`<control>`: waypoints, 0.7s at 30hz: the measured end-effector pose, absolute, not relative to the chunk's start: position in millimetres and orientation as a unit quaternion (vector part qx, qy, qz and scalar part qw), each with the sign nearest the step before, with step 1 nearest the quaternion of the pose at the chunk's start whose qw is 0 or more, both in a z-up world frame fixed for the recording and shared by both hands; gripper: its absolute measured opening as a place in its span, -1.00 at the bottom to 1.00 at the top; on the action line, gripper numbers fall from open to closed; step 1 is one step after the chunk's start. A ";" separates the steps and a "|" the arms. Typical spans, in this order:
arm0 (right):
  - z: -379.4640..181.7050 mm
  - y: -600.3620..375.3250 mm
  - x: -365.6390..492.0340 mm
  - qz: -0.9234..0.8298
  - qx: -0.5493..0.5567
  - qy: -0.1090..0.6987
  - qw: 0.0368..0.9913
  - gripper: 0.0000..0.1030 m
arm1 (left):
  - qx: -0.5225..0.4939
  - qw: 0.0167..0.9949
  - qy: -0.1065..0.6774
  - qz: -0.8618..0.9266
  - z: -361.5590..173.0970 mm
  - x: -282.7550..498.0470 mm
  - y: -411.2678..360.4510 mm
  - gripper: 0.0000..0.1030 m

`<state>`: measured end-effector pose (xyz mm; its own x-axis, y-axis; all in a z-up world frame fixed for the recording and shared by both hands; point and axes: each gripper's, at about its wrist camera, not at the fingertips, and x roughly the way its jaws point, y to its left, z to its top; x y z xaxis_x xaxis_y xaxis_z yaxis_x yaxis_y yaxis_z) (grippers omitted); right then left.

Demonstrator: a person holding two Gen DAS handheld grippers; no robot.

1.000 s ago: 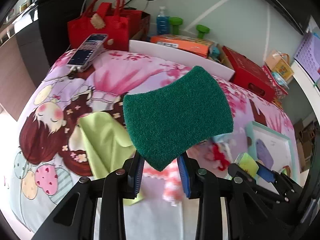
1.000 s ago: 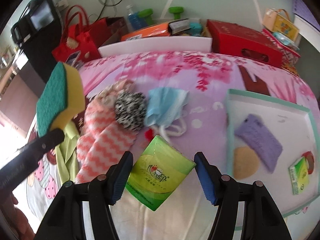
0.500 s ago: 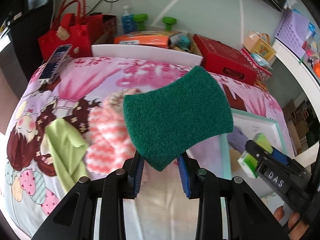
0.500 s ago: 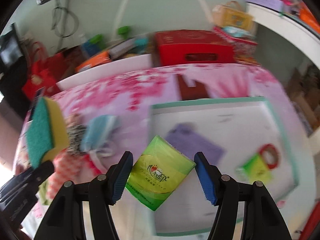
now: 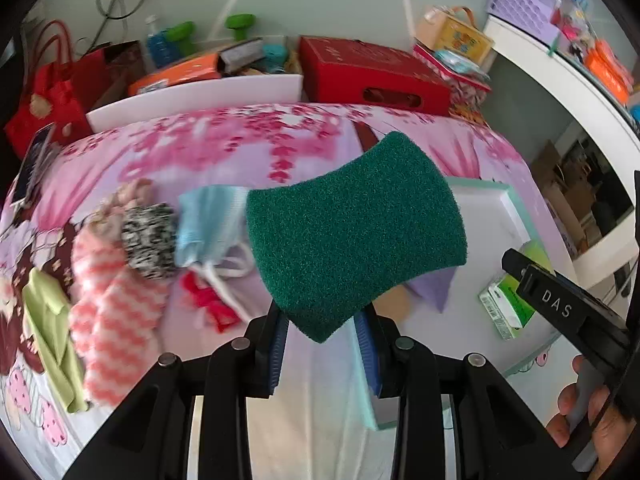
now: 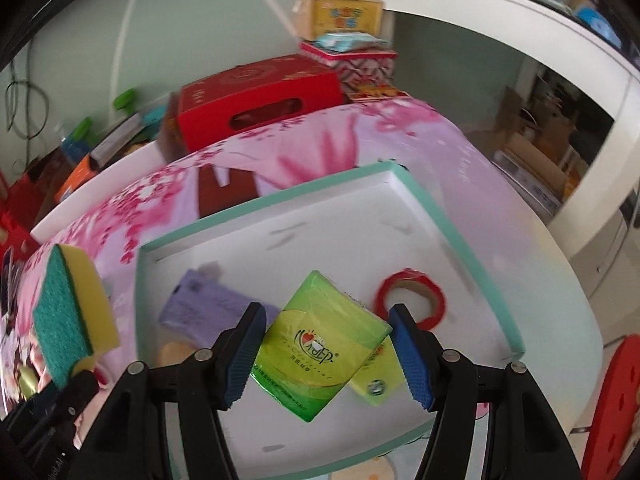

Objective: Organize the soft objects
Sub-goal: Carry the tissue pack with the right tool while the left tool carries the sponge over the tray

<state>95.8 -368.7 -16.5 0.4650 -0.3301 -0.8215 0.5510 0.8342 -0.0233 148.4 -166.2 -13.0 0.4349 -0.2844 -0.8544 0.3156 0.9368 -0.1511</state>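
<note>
My left gripper (image 5: pixel 322 342) is shut on a green-and-yellow scouring sponge (image 5: pixel 354 234), held above the bed near the left edge of the tray; the sponge also shows in the right wrist view (image 6: pixel 76 316). My right gripper (image 6: pixel 326 354) is shut on a green tissue pack (image 6: pixel 320 344), held over the white tray with a teal rim (image 6: pixel 444 220). In the tray lie a purple knitted pouch (image 6: pixel 200 308), a red tape roll (image 6: pixel 410 298), a second green tissue pack (image 6: pixel 376 380) and a tan round pad (image 6: pixel 174 354).
On the pink bedspread left of the tray lie a blue face mask (image 5: pixel 208 220), a black-and-white pom-pom (image 5: pixel 148 236), a pink zigzag cloth (image 5: pixel 108 312), a lime cloth (image 5: pixel 48 328) and a red ribbon (image 5: pixel 208 304). A red box (image 5: pixel 372 74) and clutter stand behind the bed.
Both grippers have swung right, from over the pile of soft things to the tray. The right gripper with its tissue pack now hangs over the tray. Both grips are unchanged.
</note>
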 end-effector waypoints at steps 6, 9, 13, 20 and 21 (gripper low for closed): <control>-21.2 -394.2 91.1 -0.286 0.153 0.434 0.841 0.29 | 0.060 0.843 0.498 -0.194 -23.3 148.4 -204.4 -0.33; -24.4 -399.5 92.4 -0.290 0.155 0.434 0.839 0.29 | 0.086 0.842 0.492 -0.203 -26.4 148.6 -223.7 -0.33; -27.1 -402.0 94.7 -0.291 0.152 0.430 0.841 0.30 | 0.098 0.837 0.493 -0.214 -33.6 154.0 -242.1 -0.33; -30.1 -401.8 98.7 -0.284 0.157 0.431 0.842 0.30 | 0.090 0.841 0.490 -0.213 -39.4 166.3 -256.4 -0.33; -30.0 -401.8 98.8 -0.285 0.155 0.431 0.842 0.30 | 0.088 0.841 0.489 -0.214 -40.1 167.3 -257.2 -0.33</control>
<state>98.8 -401.8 -30.0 0.4650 -0.3469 -0.8145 0.6142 0.7890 0.0146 167.3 -257.2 -40.1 0.4304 -0.2731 -0.8604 0.4457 0.8931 -0.0605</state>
